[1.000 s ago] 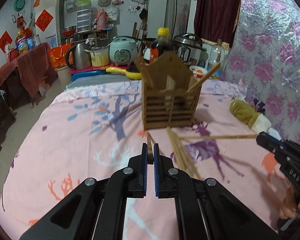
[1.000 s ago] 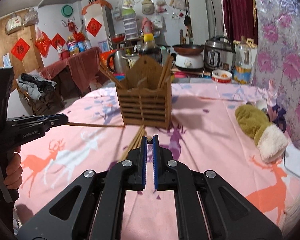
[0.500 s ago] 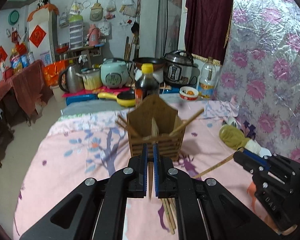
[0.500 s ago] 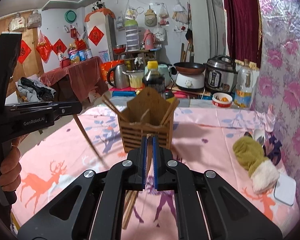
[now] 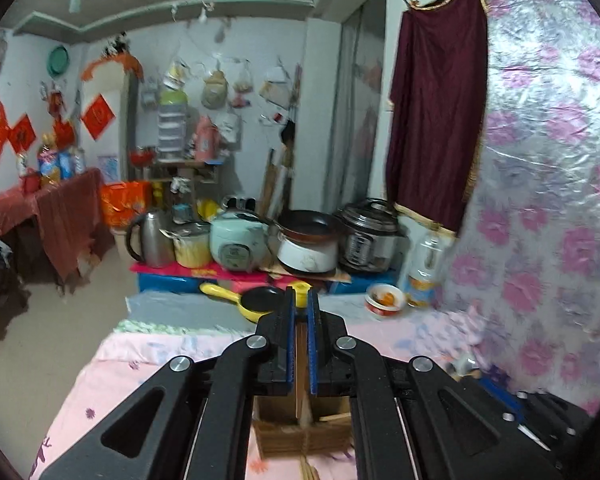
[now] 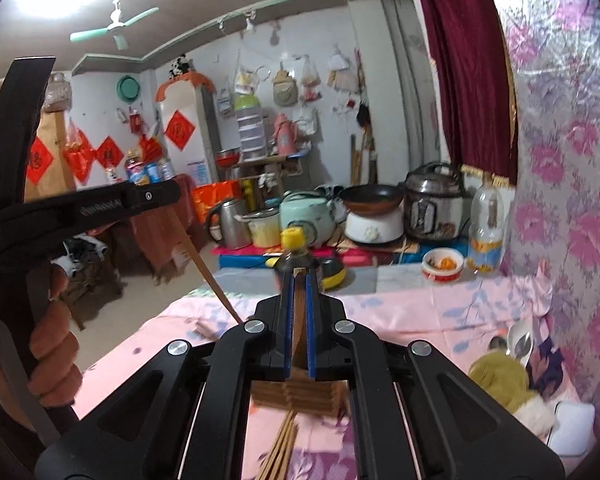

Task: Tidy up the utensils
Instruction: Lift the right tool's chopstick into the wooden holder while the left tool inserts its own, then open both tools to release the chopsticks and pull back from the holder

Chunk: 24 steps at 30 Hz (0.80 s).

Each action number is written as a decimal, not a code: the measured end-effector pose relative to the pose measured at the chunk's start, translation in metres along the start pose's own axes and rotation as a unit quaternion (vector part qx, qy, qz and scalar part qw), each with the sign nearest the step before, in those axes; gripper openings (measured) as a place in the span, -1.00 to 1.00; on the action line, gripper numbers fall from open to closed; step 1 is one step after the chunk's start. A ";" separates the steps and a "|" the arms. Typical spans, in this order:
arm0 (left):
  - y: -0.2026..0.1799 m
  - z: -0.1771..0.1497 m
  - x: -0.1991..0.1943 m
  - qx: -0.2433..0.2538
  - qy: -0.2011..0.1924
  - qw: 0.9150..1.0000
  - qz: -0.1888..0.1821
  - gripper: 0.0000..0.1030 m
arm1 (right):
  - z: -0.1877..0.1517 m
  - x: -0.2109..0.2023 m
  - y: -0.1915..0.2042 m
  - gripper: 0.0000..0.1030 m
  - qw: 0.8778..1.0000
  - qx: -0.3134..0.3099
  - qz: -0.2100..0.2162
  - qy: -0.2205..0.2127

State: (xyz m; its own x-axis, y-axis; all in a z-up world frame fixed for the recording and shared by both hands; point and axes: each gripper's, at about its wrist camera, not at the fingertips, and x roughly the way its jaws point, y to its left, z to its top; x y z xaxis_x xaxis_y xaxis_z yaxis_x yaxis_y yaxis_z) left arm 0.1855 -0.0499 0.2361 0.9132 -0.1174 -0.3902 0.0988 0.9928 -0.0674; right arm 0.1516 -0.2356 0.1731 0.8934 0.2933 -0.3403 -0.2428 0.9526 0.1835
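Observation:
Both grippers are raised above the wooden slatted utensil holder (image 5: 300,428), which also shows in the right wrist view (image 6: 296,392) under the fingers. My left gripper (image 5: 299,320) is shut on a wooden chopstick (image 5: 300,364) that hangs down toward the holder. In the right wrist view the left gripper (image 6: 156,196) appears at the left with its chopstick (image 6: 208,276) slanting down. My right gripper (image 6: 298,296) is shut on another chopstick (image 6: 299,320). Several loose chopsticks (image 6: 280,448) lie on the pink tablecloth (image 6: 412,312) in front of the holder.
A dark sauce bottle with a yellow cap (image 6: 294,248) stands behind the holder. A yellow-green mitten (image 6: 500,384) and a spoon (image 6: 520,344) lie at the table's right. Pots, a kettle and cookers (image 6: 372,216) crowd a low stand beyond the table. A floral sheet (image 6: 560,160) hangs on the right.
Both grippers have lifted their chopsticks off the table and risen, tilting up over the holder. The left chopstick has swung from level to steeply slanted.

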 end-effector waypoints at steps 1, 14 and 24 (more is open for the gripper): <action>0.000 -0.005 0.010 -0.002 0.007 1.000 0.003 -0.88 | -0.004 0.012 0.001 -0.88 1.000 -0.006 -0.011 0.005; 0.061 -0.097 0.031 -0.073 0.078 0.994 0.023 0.34 | -0.047 0.019 -0.029 -0.70 0.997 0.053 0.008 0.051; 0.082 -0.195 -0.012 -0.096 0.115 0.987 0.065 0.87 | -0.138 -0.013 -0.025 0.55 0.995 0.023 -0.024 0.092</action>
State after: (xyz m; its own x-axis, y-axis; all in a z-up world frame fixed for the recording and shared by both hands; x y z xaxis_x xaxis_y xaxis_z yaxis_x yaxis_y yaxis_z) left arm 0.1055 0.0286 0.0560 0.7974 -0.0124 -0.6033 -0.1106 0.9799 -0.1663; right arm 0.0936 -0.2520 0.0455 0.8178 0.2618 -0.5125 -0.1809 0.9623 0.2030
